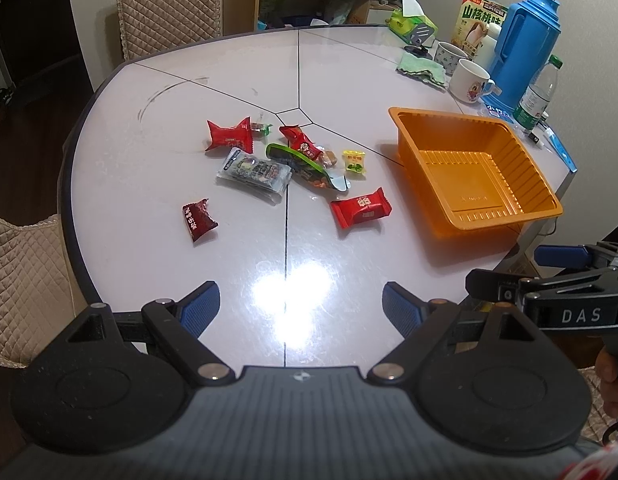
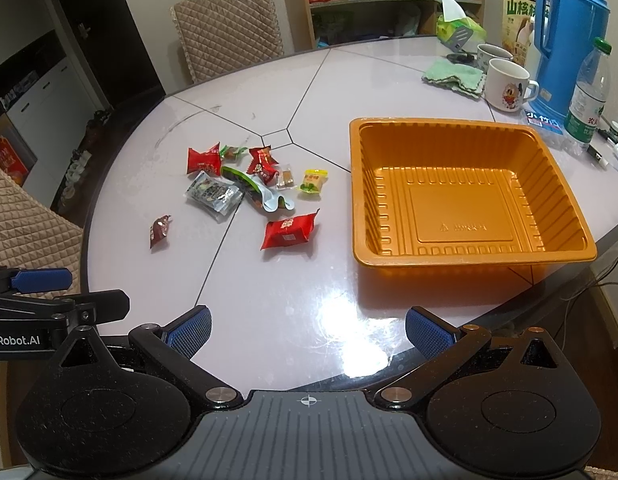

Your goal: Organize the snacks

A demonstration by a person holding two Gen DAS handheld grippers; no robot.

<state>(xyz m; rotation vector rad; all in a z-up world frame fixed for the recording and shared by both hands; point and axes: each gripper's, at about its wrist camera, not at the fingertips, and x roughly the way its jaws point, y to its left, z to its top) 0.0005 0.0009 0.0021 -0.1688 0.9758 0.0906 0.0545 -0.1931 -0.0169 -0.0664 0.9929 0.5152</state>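
Snack packets (image 1: 293,160) are lying scattered beside an empty orange tray (image 1: 525,216). Both the left gripper (image 1: 301,304) and right gripper (image 2: 309,328) are hovering released, holding nothing; sorting is not yet begun.

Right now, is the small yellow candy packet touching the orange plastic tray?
Apart. The right wrist view shows bare white tabletop between the small yellow candy packet and the orange plastic tray; the left wrist view agrees.

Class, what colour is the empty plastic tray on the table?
The tray is orange, with ribbed walls; the right wrist view shows it best.
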